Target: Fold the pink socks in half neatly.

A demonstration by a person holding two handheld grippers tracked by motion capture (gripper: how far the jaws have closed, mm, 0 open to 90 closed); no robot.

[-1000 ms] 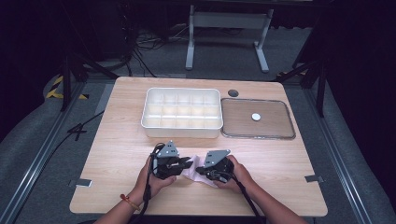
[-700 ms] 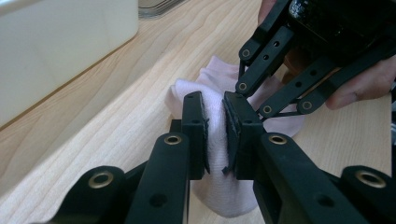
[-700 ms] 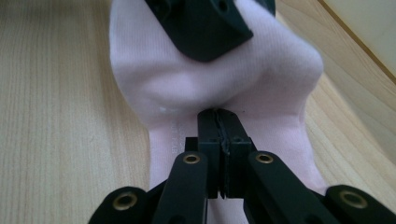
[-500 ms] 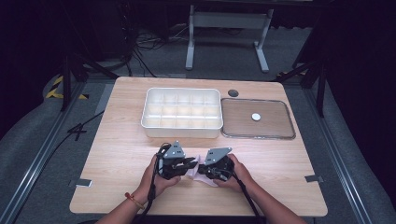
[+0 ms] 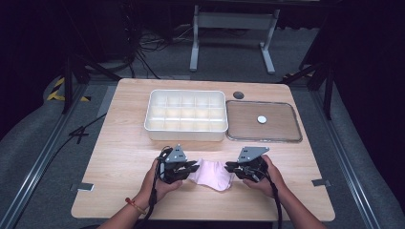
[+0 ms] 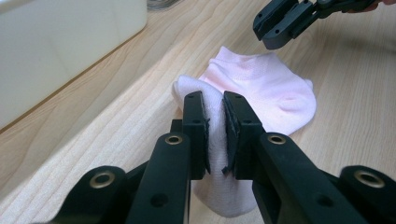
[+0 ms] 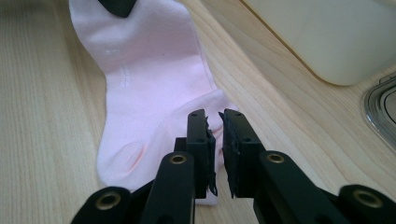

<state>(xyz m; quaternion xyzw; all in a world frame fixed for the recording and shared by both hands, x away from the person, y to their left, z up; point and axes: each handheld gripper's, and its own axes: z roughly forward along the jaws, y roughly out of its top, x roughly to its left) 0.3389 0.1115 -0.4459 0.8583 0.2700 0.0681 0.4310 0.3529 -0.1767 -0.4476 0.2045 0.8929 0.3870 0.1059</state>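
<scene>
We see a light wooden table (image 5: 124,143) from above, with a white compartmented tray (image 5: 186,115) at its far middle and a clear flat lid (image 5: 263,121) just beside it to the right, a small white disc (image 5: 261,119) lying on that lid. At the near edge both forearms come in from the bottom, the hands set low and angled inward toward each other, each wrapped round its tool. Between them a pink sock (image 5: 212,173) lies flat on the wood, well apart from the tray. The left gripper (image 5: 190,168) points right, and in the left gripper view its jaws are pressed onto a bunched fold of the sock (image 6: 261,88), fabric squeezed between the pads. The right gripper (image 5: 230,167) points left at the sock's other end; in the right gripper view its jaws stand close with a narrow gap, the edge of the sock (image 7: 140,88) lying at their tips, and we cannot tell whether cloth is actually caught there. Compared with a second ago, the two hands have drawn apart from each other, and the sock, then mostly hidden between the tools, now shows spread out between them; tray and lid have not moved.
</scene>
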